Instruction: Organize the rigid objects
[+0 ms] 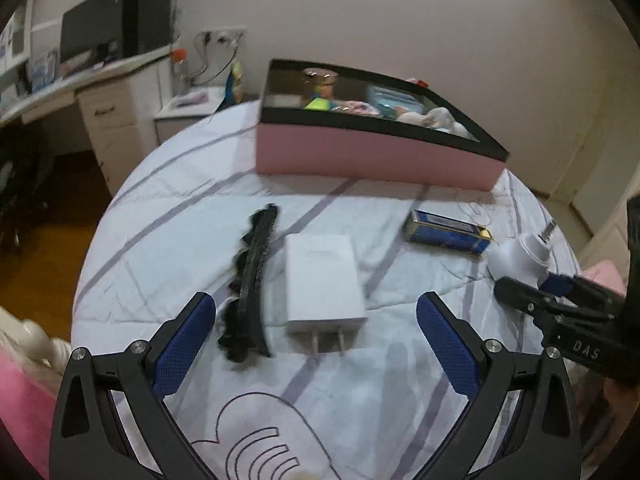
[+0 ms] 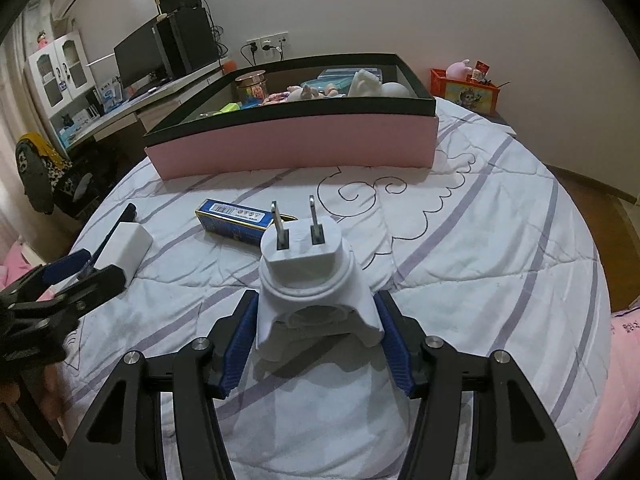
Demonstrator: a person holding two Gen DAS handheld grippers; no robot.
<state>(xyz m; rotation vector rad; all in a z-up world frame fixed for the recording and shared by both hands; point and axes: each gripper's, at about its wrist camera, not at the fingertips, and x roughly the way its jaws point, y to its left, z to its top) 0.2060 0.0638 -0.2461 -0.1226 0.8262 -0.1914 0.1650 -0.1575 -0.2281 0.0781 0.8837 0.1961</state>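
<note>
Right gripper clamps the white round plastic plug adapter; left gripper gapes empty. Pink black-rimmed box ahead, part-filled — white charger block, blue carton, black hair clip remain.

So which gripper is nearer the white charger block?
Left. The left gripper hangs open just short of the white charger block; the right gripper is off to the side, clamping the round plug.

plugs 2 | hair clip 1 | blue box 1 | tray 1, contents unclear
</note>
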